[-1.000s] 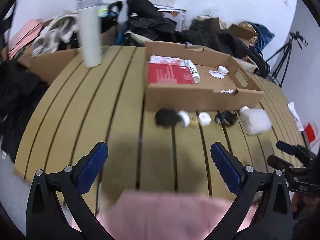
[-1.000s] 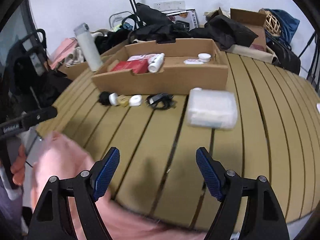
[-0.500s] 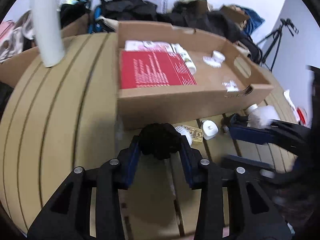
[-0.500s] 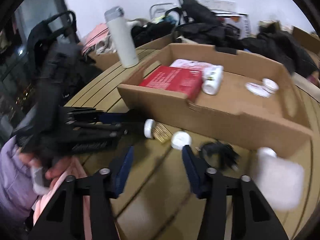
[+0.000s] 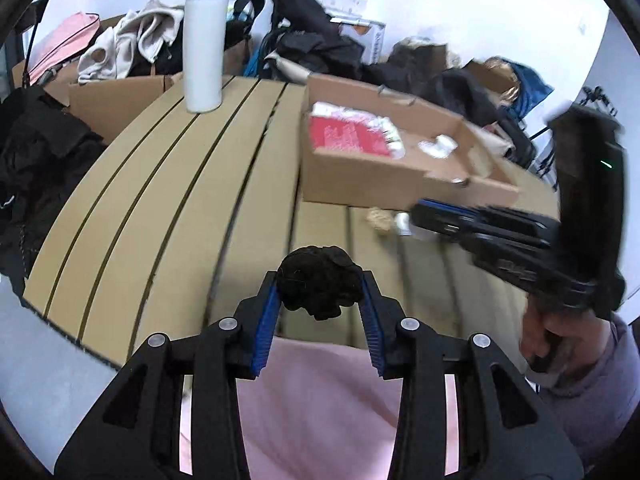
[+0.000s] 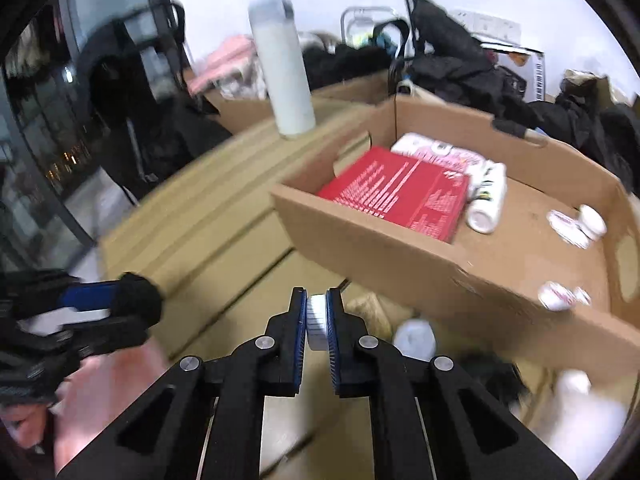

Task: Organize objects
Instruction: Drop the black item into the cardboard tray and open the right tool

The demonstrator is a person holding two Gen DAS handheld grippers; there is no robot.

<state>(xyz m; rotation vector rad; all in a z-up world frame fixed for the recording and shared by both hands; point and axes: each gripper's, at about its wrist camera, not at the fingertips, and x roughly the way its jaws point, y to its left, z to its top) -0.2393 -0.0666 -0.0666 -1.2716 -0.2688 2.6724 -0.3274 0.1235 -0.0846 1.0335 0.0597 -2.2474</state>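
My left gripper is shut on a black fuzzy lump and holds it above the near part of the slatted table. It also shows in the right wrist view, at the left. My right gripper is shut on a small white round lid, held on edge just in front of the cardboard box. The box holds a red packet, a white bottle and small white jars. The right gripper's body shows in the left wrist view, at the right.
A tall white flask stands at the table's far left. A tan item, a white cap and a black cable lie in front of the box. Clothes and boxes pile up behind the table. Pink fabric lies below my grippers.
My left gripper closed on the black lump and lifted it back from the box. My right gripper closed on the white lid beside the box.
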